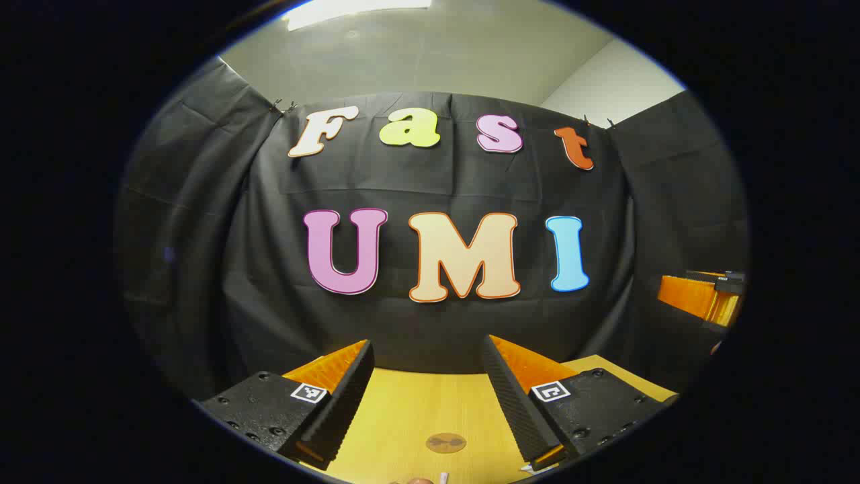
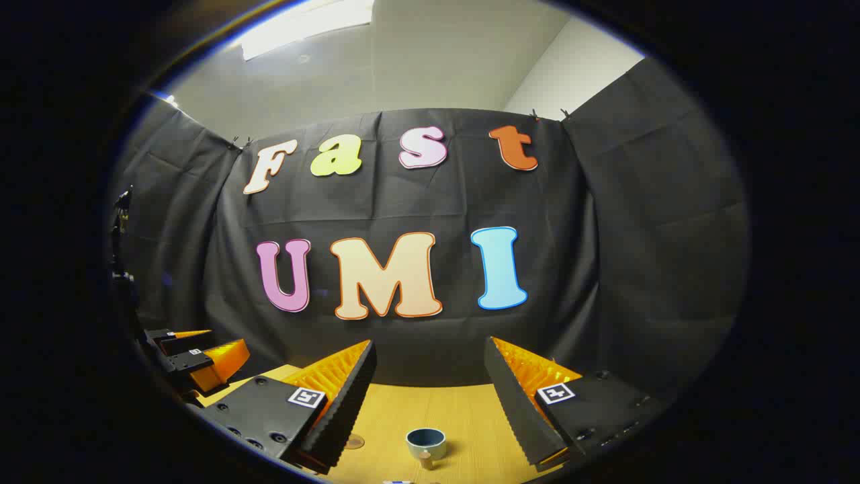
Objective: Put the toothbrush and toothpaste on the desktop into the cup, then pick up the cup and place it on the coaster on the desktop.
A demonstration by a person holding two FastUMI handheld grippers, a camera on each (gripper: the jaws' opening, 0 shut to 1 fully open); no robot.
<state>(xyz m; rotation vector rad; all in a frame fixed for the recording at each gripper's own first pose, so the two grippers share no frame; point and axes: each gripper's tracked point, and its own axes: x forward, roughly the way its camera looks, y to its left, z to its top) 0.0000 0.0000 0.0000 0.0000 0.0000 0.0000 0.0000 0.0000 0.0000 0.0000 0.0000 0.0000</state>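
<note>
Plainly, the cup (image 2: 426, 443) stands upright on the desktop (image 2: 470, 417), contents hidden; both grippers (image 1: 426, 403) (image 2: 430, 403) gape, unloaded.

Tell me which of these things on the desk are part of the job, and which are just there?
Part of the job:
- cup, standing upright on the desktop
- round coaster, flat on the desktop
- left gripper and right gripper, both open and holding nothing

Just there:
- black cloth wall
- ceiling light

Small bits at the bottom edge are too cut off to identify.
</note>
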